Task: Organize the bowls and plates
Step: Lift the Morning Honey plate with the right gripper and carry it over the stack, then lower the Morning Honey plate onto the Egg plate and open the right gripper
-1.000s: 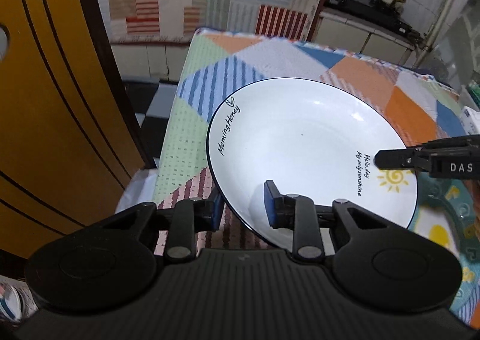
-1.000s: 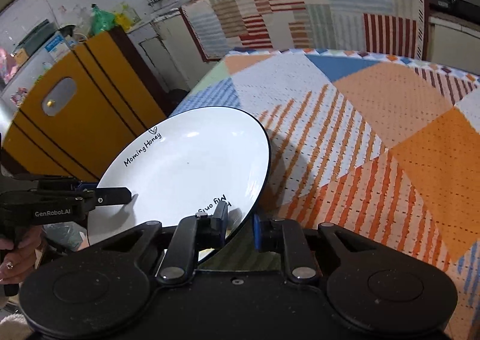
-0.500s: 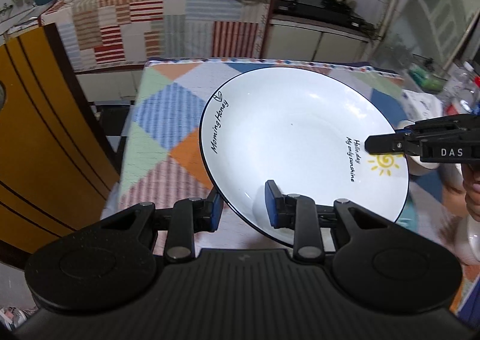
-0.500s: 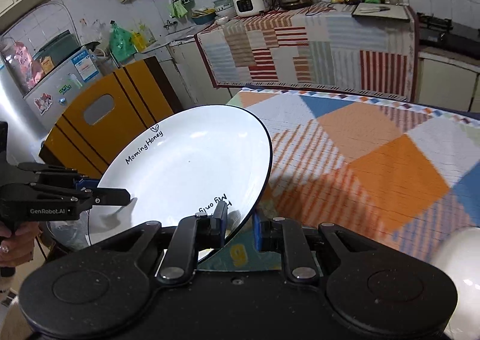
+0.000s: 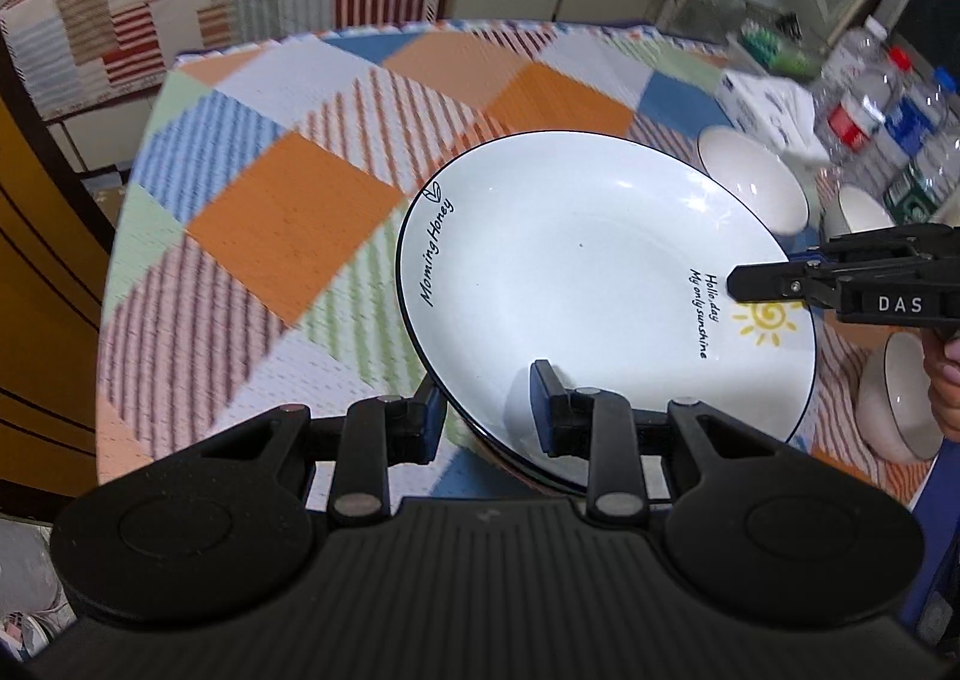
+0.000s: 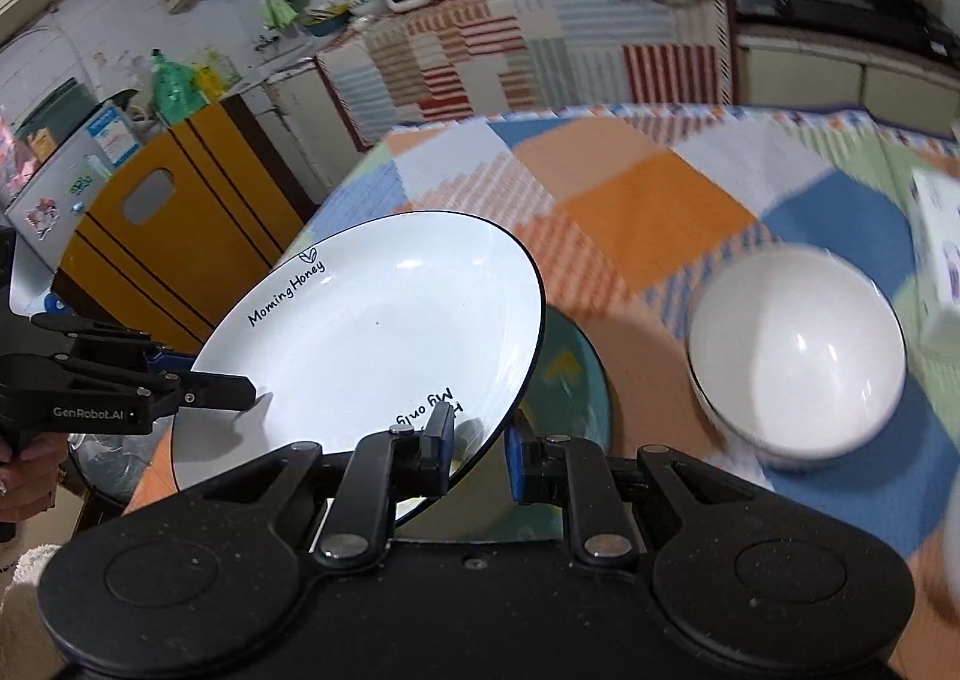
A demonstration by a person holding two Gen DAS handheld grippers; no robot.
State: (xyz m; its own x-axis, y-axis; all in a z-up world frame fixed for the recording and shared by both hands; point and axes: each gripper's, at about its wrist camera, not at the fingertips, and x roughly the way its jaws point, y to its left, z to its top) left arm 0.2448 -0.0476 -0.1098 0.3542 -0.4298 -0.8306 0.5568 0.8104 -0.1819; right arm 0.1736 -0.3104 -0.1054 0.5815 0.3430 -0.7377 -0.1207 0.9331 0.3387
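Plate (image 5: 576, 284), white with a dark rim, is up off the bench (image 5: 288, 212) and tilted, carried between both tongs; left tongs (image 5: 489, 410) clamp its near rim, one pad under, one on the inner face; right tongs (image 6: 477, 443) pinch the opposite rim by the printed lettering and the yellow sun; beneath the plate a second plate (image 6: 576, 374), teal-rimmed, lies flat on the checked cloth; just beside it to the right sits a white bowl (image 6: 798, 356); in the left view more bowls (image 5: 756, 182) stand near the far right edge, with bottles (image 5: 870, 104) behind them; an orange cabinet (image 6: 174, 236) stands left of the bench.
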